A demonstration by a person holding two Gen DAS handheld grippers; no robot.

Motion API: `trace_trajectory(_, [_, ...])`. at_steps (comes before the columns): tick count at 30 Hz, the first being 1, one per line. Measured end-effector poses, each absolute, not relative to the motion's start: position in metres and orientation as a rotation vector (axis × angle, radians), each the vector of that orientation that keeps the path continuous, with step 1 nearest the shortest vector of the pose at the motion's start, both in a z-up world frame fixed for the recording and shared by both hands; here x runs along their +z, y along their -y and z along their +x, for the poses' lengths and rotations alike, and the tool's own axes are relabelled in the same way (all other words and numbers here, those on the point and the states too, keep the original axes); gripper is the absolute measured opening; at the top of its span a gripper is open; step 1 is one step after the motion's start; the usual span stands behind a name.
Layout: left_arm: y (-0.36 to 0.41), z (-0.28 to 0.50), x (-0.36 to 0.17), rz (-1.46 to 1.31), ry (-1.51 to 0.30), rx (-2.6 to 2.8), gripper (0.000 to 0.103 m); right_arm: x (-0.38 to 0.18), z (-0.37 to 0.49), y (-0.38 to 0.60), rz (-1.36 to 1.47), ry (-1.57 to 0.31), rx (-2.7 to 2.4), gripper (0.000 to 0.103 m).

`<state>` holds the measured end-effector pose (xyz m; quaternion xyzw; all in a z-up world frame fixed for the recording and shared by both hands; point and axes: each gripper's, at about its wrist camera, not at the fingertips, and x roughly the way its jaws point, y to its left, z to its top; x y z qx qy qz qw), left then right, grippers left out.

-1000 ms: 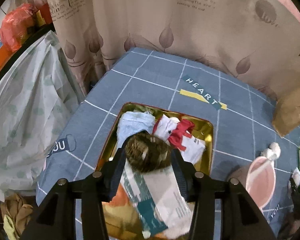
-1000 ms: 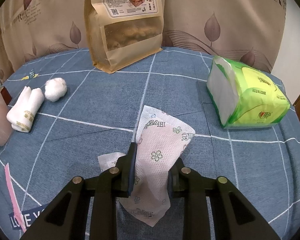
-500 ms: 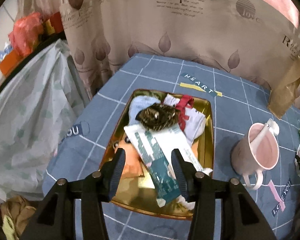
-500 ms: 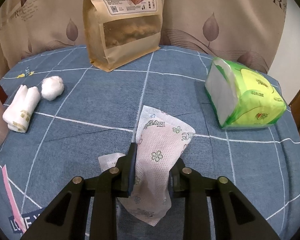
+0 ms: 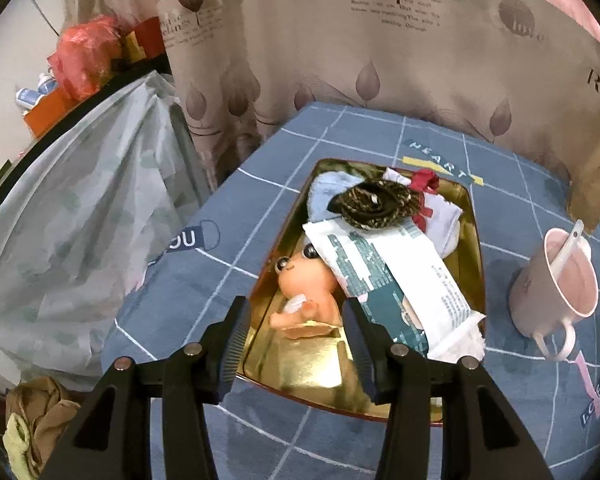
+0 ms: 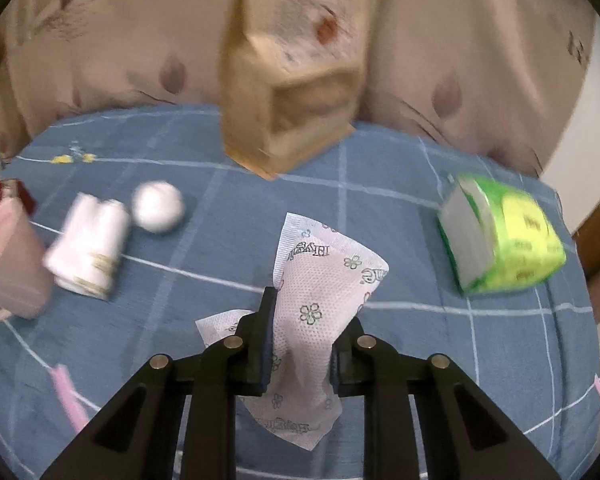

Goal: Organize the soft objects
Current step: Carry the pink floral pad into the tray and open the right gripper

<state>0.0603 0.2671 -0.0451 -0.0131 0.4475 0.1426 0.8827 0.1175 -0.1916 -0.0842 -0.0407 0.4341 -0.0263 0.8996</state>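
Note:
A gold tray [image 5: 300, 372] on the blue cloth holds a dark woven pouch [image 5: 374, 205], a white and teal packet [image 5: 396, 280], a light blue cloth [image 5: 326, 196], a white pouch with a red bow [image 5: 436, 216] and an orange doll [image 5: 304, 292]. My left gripper [image 5: 294, 336] is open and empty above the tray's near end. My right gripper [image 6: 304, 340] is shut on a white flowered packet [image 6: 320, 300], held above the cloth. A white rolled cloth [image 6: 86, 252] and a white cotton ball [image 6: 158, 207] lie to its left.
A pink mug with a spoon [image 5: 556, 292] stands right of the tray; it also shows in the right wrist view [image 6: 8, 264]. A brown paper bag [image 6: 292, 80] stands at the back. A green tissue pack [image 6: 504, 240] lies at the right. A covered pile [image 5: 72, 216] sits left of the table.
My left gripper let go of the dark woven pouch onto the tray and drew back and up. My right gripper, still holding the flowered packet, has started swinging; its view is now blurred.

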Motion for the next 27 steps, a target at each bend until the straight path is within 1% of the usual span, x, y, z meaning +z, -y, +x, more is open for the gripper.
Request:
trace_trajectory(5, [-0.268,0.055,-0.041,-0.009,-0.889,0.319,0.049,-0.052,0.118,0.148,-0.103,-0.853,0.044,0.02])
trace_trajectory(14, [-0.278,0.052,-0.041,-0.031,-0.881,0.337,0.049,-0.013,0.111,0.063,-0.119,-0.802,0.24,0.02])
trace_trajectory(21, [-0.285,0.051,-0.038,-0.051,-0.87,0.352,0.049,-0.001,0.109,-0.008,-0.166,-0.789,0.383,0.02])
trace_trajectory(27, [-0.295,0.049,-0.036,-0.069,-0.864,0.377,0.049,-0.011,0.113,-0.06,-0.195,-0.815,0.483,0.02])
